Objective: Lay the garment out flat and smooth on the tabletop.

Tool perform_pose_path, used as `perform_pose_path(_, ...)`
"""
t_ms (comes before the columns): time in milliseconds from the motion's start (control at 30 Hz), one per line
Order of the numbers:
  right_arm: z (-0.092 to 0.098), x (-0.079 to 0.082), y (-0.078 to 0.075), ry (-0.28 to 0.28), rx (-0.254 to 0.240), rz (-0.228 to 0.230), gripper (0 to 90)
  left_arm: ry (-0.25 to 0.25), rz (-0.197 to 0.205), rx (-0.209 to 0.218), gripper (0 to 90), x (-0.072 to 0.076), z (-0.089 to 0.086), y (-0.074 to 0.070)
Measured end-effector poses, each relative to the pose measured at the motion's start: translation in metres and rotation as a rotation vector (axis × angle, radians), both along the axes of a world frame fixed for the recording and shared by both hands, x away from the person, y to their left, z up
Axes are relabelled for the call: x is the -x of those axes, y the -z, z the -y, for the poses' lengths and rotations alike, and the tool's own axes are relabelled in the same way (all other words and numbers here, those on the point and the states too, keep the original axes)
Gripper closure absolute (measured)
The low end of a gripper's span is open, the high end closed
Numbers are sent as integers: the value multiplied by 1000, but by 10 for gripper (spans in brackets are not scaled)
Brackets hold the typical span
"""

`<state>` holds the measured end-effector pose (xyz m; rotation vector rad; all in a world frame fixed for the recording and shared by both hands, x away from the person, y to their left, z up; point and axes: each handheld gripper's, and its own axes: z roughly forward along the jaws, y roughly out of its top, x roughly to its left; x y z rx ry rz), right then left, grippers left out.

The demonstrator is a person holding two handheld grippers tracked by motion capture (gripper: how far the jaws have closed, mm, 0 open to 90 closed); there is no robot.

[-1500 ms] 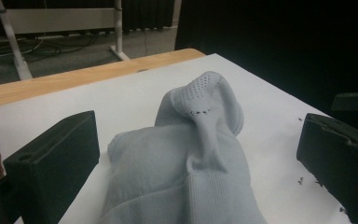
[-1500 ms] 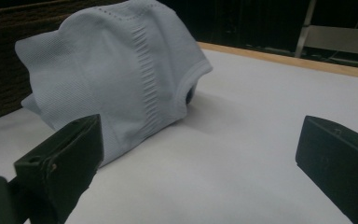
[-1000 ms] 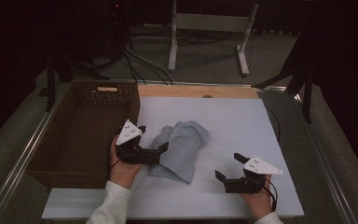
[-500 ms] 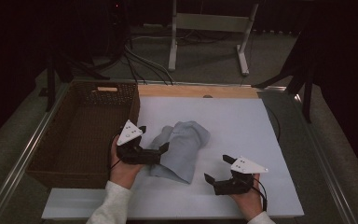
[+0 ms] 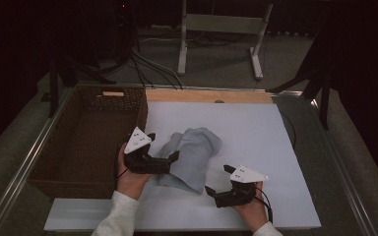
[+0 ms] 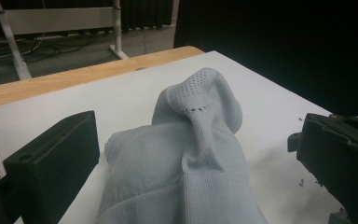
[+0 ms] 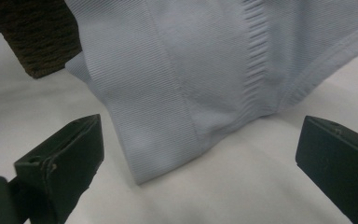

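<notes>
A pale blue-grey knitted garment (image 5: 193,153) lies crumpled on the white table top (image 5: 256,132). My left gripper (image 5: 165,147) is open at the garment's left side. In the left gripper view its jaws stand wide on either side of the garment (image 6: 186,154), whose perforated far end bulges up. My right gripper (image 5: 216,179) is open just right of the garment's near corner. The right gripper view has the ribbed hem (image 7: 168,116) lying flat just ahead of the gap between the wide-apart jaws. Neither gripper holds anything.
A brown wicker basket (image 5: 142,110) stands at the table's left; a dark corner of it appears as basket (image 7: 37,37). A wooden strip (image 5: 211,96) edges the far side. Beyond it are a metal stand (image 5: 221,24) and floor cables.
My right gripper has moved left and slightly forward, up to the garment's near corner. The left gripper and the garment have stayed where they were.
</notes>
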<state>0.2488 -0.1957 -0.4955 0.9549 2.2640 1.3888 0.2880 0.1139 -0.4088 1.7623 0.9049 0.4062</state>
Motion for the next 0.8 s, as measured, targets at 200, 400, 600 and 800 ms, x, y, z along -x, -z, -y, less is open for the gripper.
perform_pose_path(200, -7, -2, 1, -11, 13, -11, 12, -2, -1, 4, 1, 0, -1, 0)
perform_pose_path(400, -13, -3, 4, -20, 27, -20, 12, -3, -1, 6, 1, 0, -1, -1)
perform_pose_path(600, -24, -4, 6, -34, 60, -31, 12, -2, 0, 6, 1, 0, -1, -1)
perform_pose_path(800, -28, -7, 9, -19, 85, -53, 28, -3, 1, 9, 1, 0, -2, -1)
